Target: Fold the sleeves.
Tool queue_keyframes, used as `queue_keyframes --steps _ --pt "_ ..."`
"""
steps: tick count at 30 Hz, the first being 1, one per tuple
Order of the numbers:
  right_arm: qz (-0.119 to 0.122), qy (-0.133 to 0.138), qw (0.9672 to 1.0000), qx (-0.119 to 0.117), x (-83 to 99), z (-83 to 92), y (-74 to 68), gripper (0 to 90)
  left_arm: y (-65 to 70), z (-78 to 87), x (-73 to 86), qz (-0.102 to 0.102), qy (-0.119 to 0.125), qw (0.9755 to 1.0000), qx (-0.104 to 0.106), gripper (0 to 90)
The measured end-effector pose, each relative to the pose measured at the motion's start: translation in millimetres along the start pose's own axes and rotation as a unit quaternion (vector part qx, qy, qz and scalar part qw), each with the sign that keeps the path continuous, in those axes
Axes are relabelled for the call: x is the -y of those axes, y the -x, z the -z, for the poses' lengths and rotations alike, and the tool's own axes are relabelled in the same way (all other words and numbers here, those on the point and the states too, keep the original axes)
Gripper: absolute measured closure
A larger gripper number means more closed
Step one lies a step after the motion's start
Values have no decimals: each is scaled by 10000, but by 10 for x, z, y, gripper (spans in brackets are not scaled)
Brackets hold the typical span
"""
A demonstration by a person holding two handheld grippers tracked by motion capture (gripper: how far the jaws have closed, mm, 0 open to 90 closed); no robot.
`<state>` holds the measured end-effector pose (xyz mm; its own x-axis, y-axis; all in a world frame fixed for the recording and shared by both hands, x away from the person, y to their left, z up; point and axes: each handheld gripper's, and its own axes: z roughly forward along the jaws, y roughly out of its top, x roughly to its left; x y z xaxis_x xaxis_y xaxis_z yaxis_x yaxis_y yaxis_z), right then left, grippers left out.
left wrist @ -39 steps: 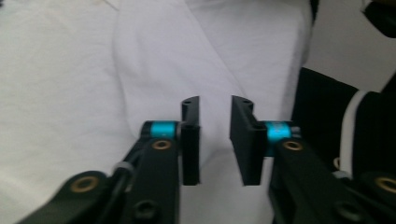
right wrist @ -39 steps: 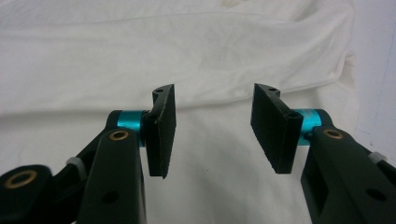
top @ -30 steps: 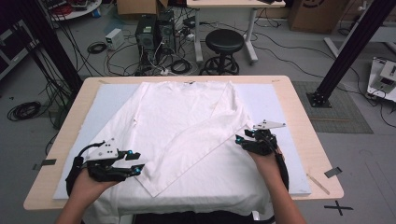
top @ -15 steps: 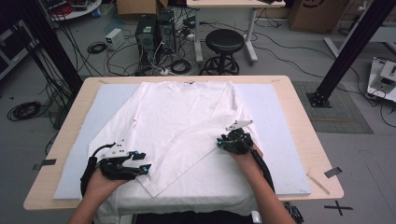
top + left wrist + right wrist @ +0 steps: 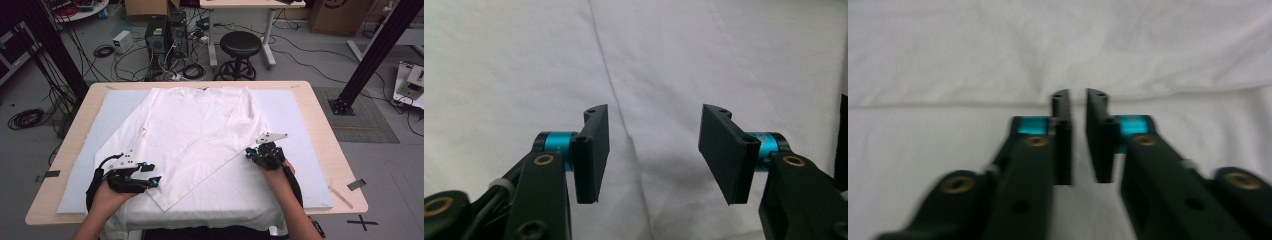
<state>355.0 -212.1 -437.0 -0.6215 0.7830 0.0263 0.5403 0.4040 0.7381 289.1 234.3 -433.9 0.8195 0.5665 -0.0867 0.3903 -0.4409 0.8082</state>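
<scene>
High view: a white T-shirt (image 5: 200, 135) lies spread on a pale blue mat (image 5: 295, 120) covering the table (image 5: 320, 125), its right side already folded diagonally across the body, its hem hanging over the near table edge. The left claw (image 5: 150, 181) sits over the shirt's lower left part, jaws well apart after just opening further, nothing between them; the left gripper view shows only a long crease of cloth (image 5: 624, 130) running beneath the gap. The right claw (image 5: 252, 154) rests at the shirt's folded right edge, jaws narrow with a slim gap after closing and then easing back; I cannot tell whether any cloth is pinched there.

Judging by this, the next fold wants both claws low on the shirt, taking only the top layer near an edge and lifting evenly, so the diagonal fold stays flat.

Beyond the shirt's collar, past the table, stand a black stool (image 5: 240, 50), computer towers (image 5: 165, 35) and tangled floor cables (image 5: 25, 117).
</scene>
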Motion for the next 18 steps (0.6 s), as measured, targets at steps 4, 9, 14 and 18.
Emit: queue_keyframes --steps 4,9,14,18 --pt "-108 200 9997 7 -147 -15 28 629 10 6 -26 -57 108 9999 12 442" --pt "-20 259 9996 87 -436 -147 67 612 11 -13 -45 -109 214 9997 6 392" --pt "-81 207 9997 131 -790 -428 164 606 -4 -33 -44 -68 271 9996 16 379" --pt "-181 23 9994 291 -939 -667 232 607 -9 -39 -47 -51 301 9995 9 379"
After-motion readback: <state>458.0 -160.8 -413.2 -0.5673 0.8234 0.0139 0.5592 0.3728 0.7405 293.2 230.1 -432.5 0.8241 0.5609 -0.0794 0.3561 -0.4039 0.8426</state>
